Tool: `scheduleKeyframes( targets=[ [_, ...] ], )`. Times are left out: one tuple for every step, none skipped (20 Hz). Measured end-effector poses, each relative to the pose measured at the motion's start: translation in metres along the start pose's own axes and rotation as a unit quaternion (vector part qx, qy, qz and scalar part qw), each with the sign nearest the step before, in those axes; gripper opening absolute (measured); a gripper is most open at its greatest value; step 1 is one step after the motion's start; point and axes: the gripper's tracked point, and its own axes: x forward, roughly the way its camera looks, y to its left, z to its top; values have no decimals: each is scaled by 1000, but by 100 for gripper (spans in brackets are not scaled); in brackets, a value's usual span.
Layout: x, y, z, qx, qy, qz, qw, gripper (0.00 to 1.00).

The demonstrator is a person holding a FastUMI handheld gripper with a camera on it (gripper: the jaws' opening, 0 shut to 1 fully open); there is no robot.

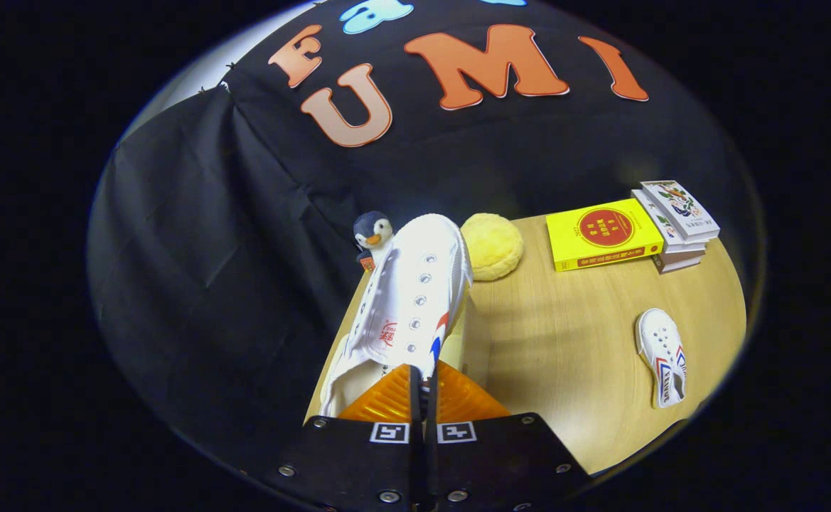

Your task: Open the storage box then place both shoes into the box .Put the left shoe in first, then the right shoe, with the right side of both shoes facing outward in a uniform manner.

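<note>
The claw point(424, 387) is pinching a white shoe point(408, 299) by its side, carrying it aloft, likely boxward, while the other shoe point(662, 355) is lying on the table point(564, 341).

The gripper point(424, 387) has ribbed fingers pinched on the matt canvas side of a white shoe point(411, 299) with metal eyelets. The table point(564, 341) is pale wood-grain, smooth. Far off sit a fuzzy plush penguin point(372, 233), a soft bun-like cushion point(492, 245) and glossy paper books point(603, 233). To the right lies a second canvas shoe point(662, 355).
</note>
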Motion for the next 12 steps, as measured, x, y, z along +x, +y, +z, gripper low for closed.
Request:
scheduleKeyframes(
  targets=[
    [9, 9, -7, -2, 7, 3, 1000, 0],
    [17, 17, -13, -2, 13, 5, 1000, 0],
    [26, 24, -19, -4, 20, 6, 1000, 0],
    [34, 31, -25, -7, 27, 7, 1000, 0],
    [42, 35, -30, -10, 33, 5, 999, 0],
    [50, 38, -36, -15, 40, 3, 999, 0],
    [57, 41, -41, -17, 46, 0, 999, 0],
    [64, 43, -47, -17, 52, -3, 999, 0],
    [70, 45, -52, -18, 58, -5, 998, 0],
    [78, 46, -58, -19, 61, -8, 998, 0],
    [78, 45, -63, -22, 67, -12, 997, 0],
    [84, 46, -69, -23, 72, -15, 997, 0]
  ],
)
